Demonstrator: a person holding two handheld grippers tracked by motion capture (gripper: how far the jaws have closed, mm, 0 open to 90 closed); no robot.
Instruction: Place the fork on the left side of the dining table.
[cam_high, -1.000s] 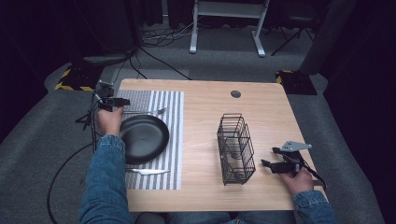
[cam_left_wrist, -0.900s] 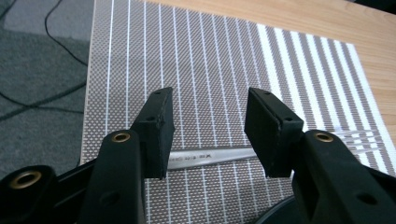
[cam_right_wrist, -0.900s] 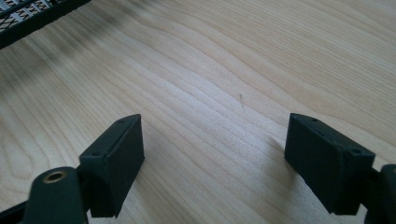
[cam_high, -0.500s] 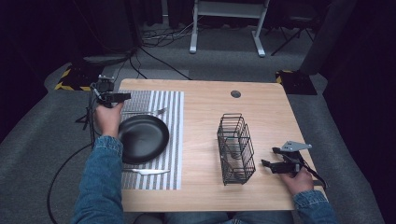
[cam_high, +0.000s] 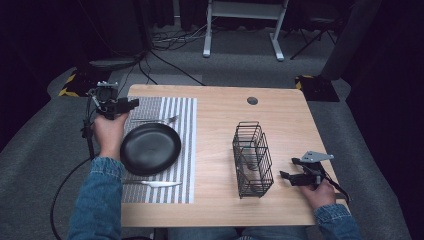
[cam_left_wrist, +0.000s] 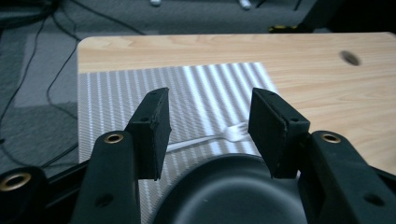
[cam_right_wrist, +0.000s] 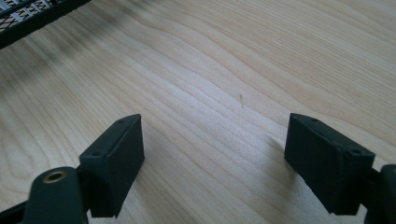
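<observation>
A black round plate (cam_high: 150, 148) lies on a grey striped placemat (cam_high: 181, 125) at the table's left. A silver fork (cam_high: 159, 120) rests on the mat just beyond the plate, and a knife (cam_high: 152, 184) lies on the mat in front of the plate. My left gripper (cam_high: 131, 104) hovers over the mat's far left corner, open and empty; in the left gripper view (cam_left_wrist: 209, 123) the fork (cam_left_wrist: 215, 136) and the plate's rim (cam_left_wrist: 233, 186) sit below the jaws. My right gripper (cam_high: 288, 169) stands open near the table's right front, over bare wood (cam_right_wrist: 212, 149).
A black wire basket (cam_high: 251, 159) stands right of centre, just left of my right gripper. A round cable hole (cam_high: 252, 100) sits in the tabletop near the far edge. Cables and a desk frame (cam_high: 243, 25) lie on the floor beyond the table.
My left gripper has moved away from me, from beside the plate toward the mat's far left corner. The right gripper has stayed in place.
</observation>
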